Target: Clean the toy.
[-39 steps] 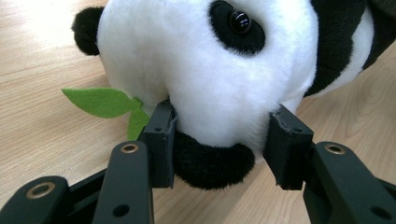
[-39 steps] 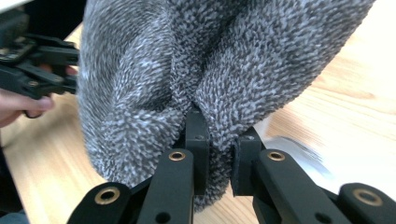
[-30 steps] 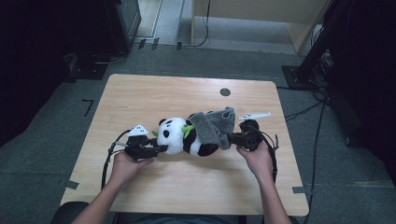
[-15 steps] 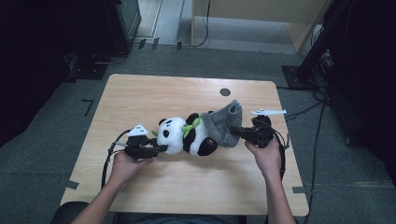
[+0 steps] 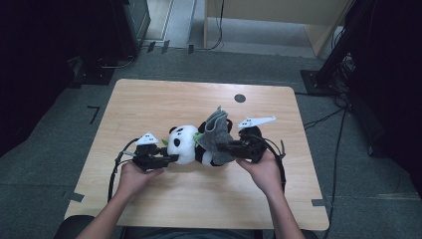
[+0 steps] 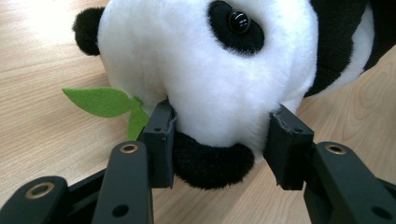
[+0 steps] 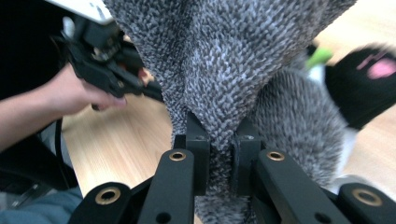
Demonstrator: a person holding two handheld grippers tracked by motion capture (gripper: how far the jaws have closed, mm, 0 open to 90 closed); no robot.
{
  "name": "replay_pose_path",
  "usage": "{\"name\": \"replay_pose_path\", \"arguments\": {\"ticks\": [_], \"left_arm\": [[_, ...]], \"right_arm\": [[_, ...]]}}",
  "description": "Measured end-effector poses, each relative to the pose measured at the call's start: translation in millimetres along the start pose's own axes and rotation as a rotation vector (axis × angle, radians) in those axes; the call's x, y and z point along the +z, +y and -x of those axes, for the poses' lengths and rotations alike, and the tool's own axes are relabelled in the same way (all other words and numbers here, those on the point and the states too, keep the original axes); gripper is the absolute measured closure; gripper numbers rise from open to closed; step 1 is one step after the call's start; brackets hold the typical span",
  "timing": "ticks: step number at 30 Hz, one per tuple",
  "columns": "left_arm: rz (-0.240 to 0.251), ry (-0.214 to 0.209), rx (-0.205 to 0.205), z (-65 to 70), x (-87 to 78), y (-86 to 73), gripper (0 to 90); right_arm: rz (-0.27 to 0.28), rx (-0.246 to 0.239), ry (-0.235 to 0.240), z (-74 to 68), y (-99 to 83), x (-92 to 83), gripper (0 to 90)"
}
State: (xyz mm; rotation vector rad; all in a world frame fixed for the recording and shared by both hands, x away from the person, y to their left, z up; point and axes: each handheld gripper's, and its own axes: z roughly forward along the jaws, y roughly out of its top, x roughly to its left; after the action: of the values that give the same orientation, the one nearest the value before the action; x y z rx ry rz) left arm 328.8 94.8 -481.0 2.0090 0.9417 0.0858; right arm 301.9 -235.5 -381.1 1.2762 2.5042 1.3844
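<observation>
A black-and-white plush panda (image 5: 181,143) lies on its side in the middle of the wooden table (image 5: 149,99). My left gripper (image 5: 166,159) holds its head from the left. In the left gripper view the pads (image 6: 161,137) press into the white fur of the panda (image 6: 210,70) on both sides, and my left gripper (image 6: 222,144) is shut on it. A grey knitted cloth (image 5: 216,134) drapes over the panda's body and stands up in a peak. My right gripper (image 5: 233,148) is shut on its lower edge, with the grey knitted cloth (image 7: 224,70) pinched between the jaws of my right gripper (image 7: 219,158).
A green felt leaf (image 6: 100,100) sticks out by the panda's head. A small black disc (image 5: 240,98) sits in the tabletop near the far edge. Dark furniture, cables and a grey floor surround the table. In the right gripper view the other hand (image 7: 70,98) holds the left gripper (image 7: 107,60).
The right hand first pulled the grey cloth out to the right, then rose and came back left, so the cloth now stands up in a peak. The left gripper and panda stayed put.
</observation>
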Motion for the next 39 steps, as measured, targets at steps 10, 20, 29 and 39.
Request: {"name": "replay_pose_path", "arguments": {"ticks": [10,20,29,39], "left_arm": [[-0.007,-0.001,0.008,1.6,0.4,-0.5,51.2],[-0.004,-0.005,-0.007,-0.9,-0.4,-0.1,51.3],[-0.003,-0.001,-0.008,0.1,-0.6,0.8,51.5],[-0.005,-0.003,-0.022,0.7,-1.1,2.2,52.3]], "right_arm": [[-0.022,0.035,-0.071,24.7,-11.0,2.2,82.5],[-0.052,0.119,-0.199,57.5,-23.7,-10.2,82.7],[0.126,0.001,-0.129,12.1,5.4,-38.9,82.7],[0.102,-0.202,0.058,-72.0,23.6,11.9,82.7]]}}
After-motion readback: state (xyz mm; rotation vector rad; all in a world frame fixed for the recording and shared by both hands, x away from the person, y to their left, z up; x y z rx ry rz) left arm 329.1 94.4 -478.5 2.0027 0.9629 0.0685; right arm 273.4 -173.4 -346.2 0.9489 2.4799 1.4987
